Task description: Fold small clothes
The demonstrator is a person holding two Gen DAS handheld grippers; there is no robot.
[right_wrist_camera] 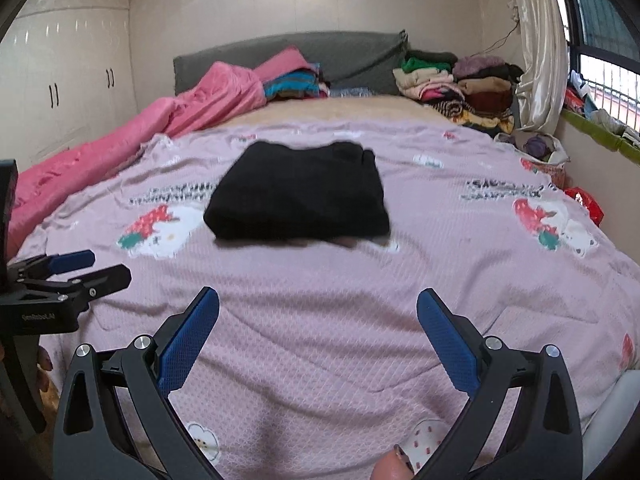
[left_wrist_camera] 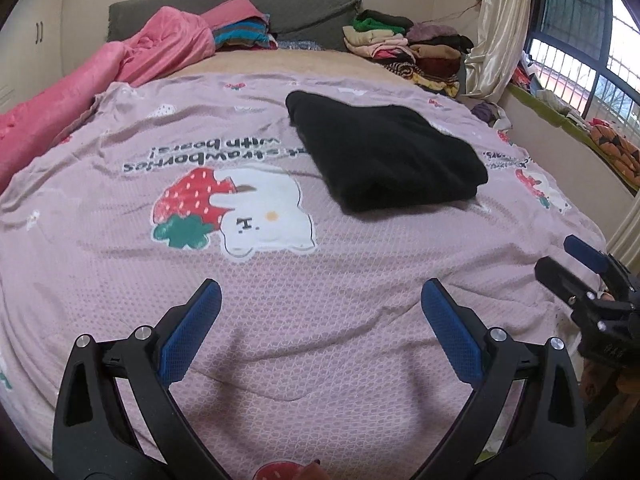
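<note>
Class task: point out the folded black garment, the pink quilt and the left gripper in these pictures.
folded black garment [right_wrist_camera: 298, 192]: right wrist view, middle of its top face.
pink quilt [left_wrist_camera: 160, 46]: left wrist view, its bunched upper part.
left gripper [left_wrist_camera: 320, 300]: left wrist view, midway between fingertips.

Black garment [left_wrist_camera: 384, 152] [right_wrist_camera: 298, 194], folded into a thick rectangle, flat on the pink strawberry-print bedspread [left_wrist_camera: 340, 320] [right_wrist_camera: 320, 300], mid-bed

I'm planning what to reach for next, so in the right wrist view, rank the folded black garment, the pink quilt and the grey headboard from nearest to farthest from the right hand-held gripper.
1. Folded black garment, straight ahead of the right hand-held gripper, mid-bed.
2. Pink quilt, along the bed's left edge, running back.
3. Grey headboard, against the far wall.
</note>
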